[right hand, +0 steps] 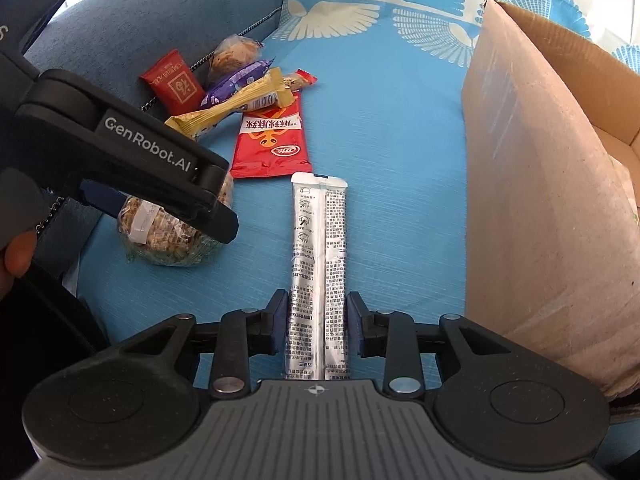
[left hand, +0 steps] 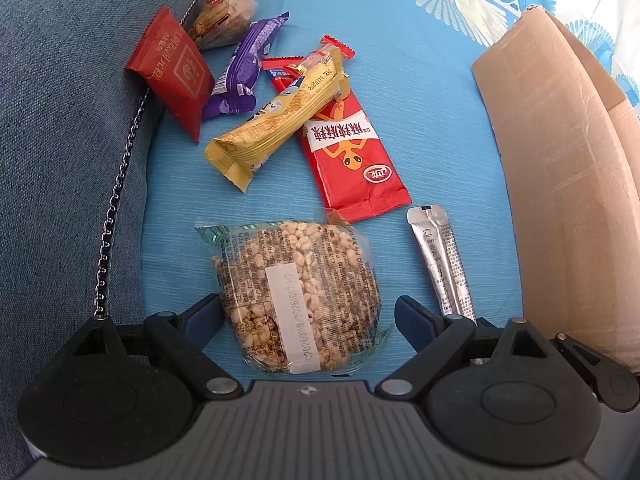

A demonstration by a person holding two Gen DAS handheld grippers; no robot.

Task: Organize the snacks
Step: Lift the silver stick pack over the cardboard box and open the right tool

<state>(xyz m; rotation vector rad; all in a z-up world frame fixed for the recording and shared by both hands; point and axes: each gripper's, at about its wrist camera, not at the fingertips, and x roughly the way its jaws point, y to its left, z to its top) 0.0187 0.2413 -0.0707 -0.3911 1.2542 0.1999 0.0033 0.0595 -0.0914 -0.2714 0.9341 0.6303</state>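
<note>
Blue patterned cloth (right hand: pixel 400 120) covers the seat where we work. Our right gripper (right hand: pixel 317 330) is clamped on the silver sachet pair (right hand: pixel 318 248); our left gripper (left hand: pixel 304 320) stands spread around the puffed-grain cake (left hand: pixel 298 292), not gripping. Next, we judge, lift toward the cardboard box (right hand: pixel 532 184) at right. Its inside is mostly hidden.

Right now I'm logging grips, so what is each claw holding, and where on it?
The right claw grips the silver sachet across its near end. The left claw straddles the puffed grain cake, open, holding nothing.
</note>
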